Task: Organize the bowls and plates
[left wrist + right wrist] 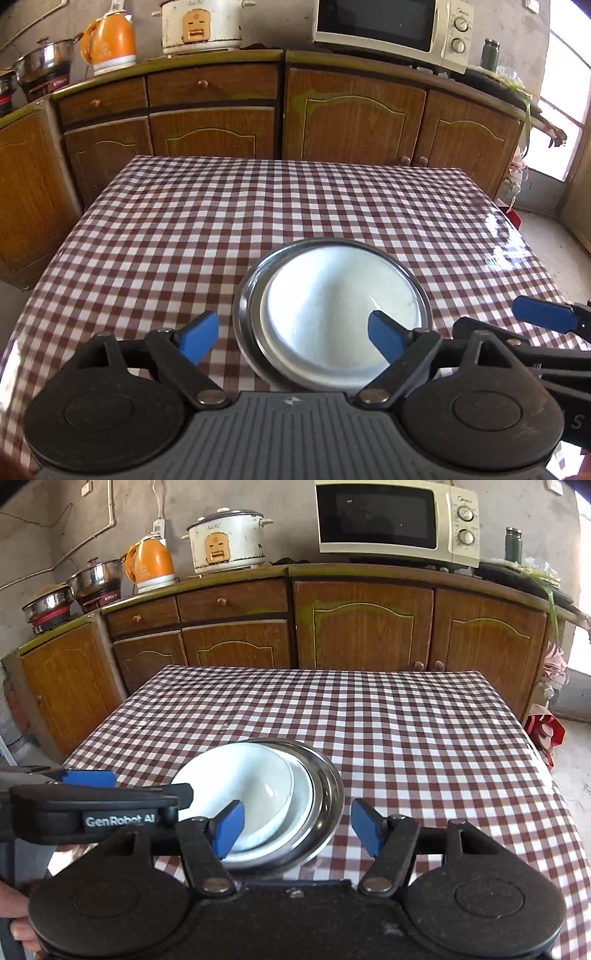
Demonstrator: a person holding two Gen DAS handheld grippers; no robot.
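Nearest us, the left gripper point(291, 341) stands with its blue pads apart and nothing between them; the right gripper point(297, 829) is likewise spread and empty. Just beyond both lies the stack, our landmark: a white bowl point(240, 794) nested in a white plate point(304, 794), itself seated in a steel dish point(328, 805), all resting on the checked tablecloth point(221, 221). From the left gripper the stack lies ahead and slightly right, its right pad over the bowl; from the right gripper, ahead and left. We judge the left tool marginally nearer. The stack is round, so it offers no long axis. Beyond the stack, bare cloth runs to the cabinets point(354, 114).
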